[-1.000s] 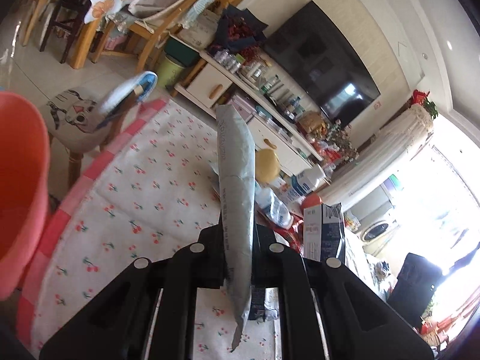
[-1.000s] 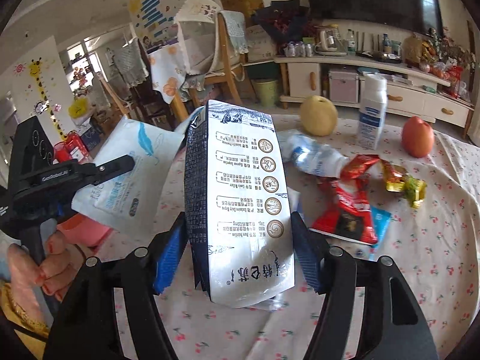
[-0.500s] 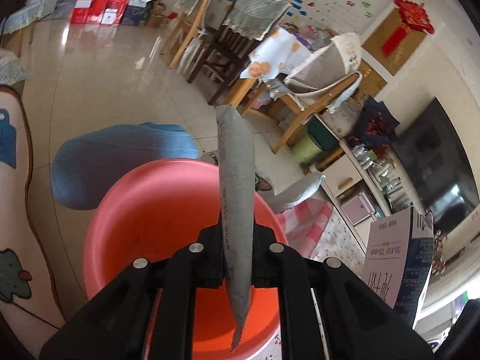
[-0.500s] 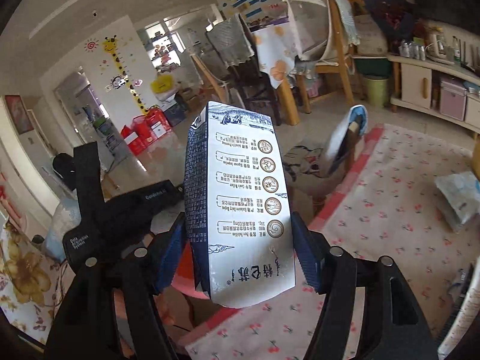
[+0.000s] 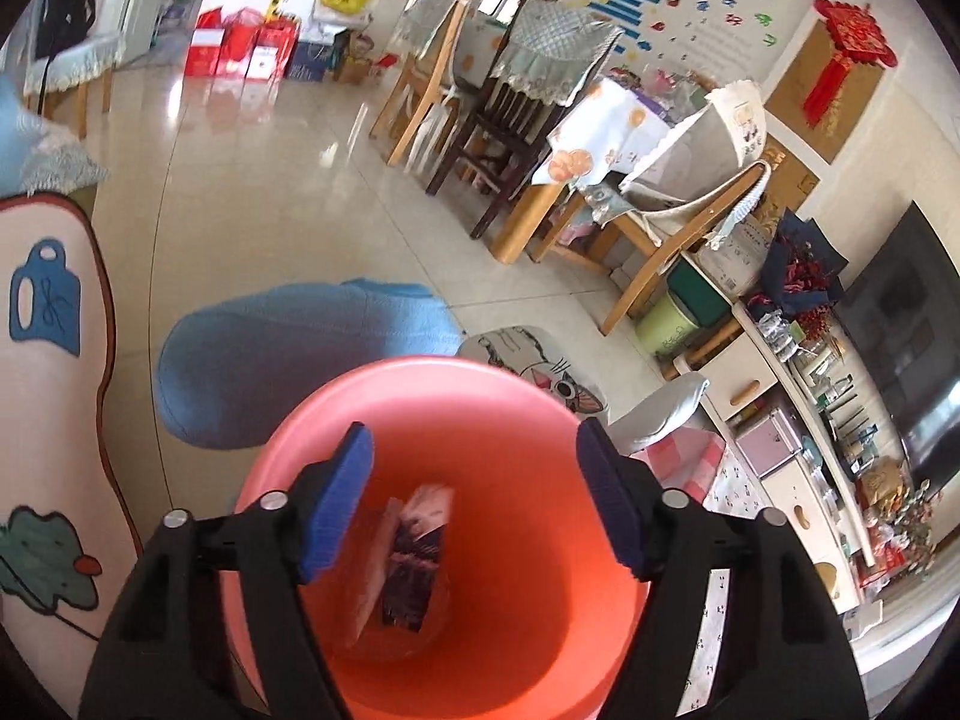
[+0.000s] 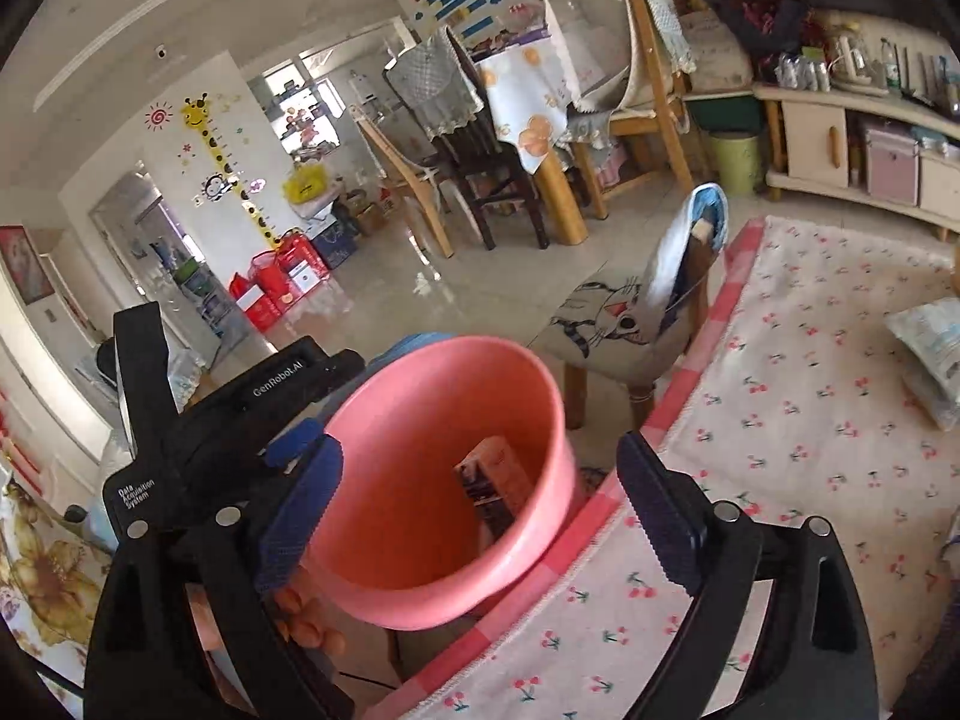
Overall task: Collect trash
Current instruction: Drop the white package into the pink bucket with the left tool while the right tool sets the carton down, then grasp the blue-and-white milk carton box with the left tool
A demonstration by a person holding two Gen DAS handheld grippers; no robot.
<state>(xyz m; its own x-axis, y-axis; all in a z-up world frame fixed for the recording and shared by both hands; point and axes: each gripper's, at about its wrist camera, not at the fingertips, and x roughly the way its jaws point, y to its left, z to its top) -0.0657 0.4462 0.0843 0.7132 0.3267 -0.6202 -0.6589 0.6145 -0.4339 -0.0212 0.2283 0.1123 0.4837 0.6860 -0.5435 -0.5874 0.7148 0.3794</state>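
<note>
Pink bucket sits on the floor just off the bench edge, filling the lower centre of the left wrist view; in the right wrist view it sits at centre, rim toward 12 o'clock. Inside it, near the bottom: a carton with dark print, tilted, and a flat pale packet touching it on the 9 o'clock side. The right view shows only a carton end inside, by the 3 o'clock wall.

Left gripper hangs over the bucket mouth, jaws opening, blue pads wide apart, nothing between them but the bucket interior below. Right gripper is also over the bucket, jaws opening, nothing gripped; bucket rim shows between its fingers.

Left gripper body is visible at 9 o'clock in the right view, fingertips of a hand showing at 7 o'clock.

Bench with cherry-print cloth runs from 3 to 5 o'clock in the right view; a bluish plastic bag lies on it at 3 o'clock. Chair with cat-print cushion stands just beyond the bucket at 1 o'clock.
</note>
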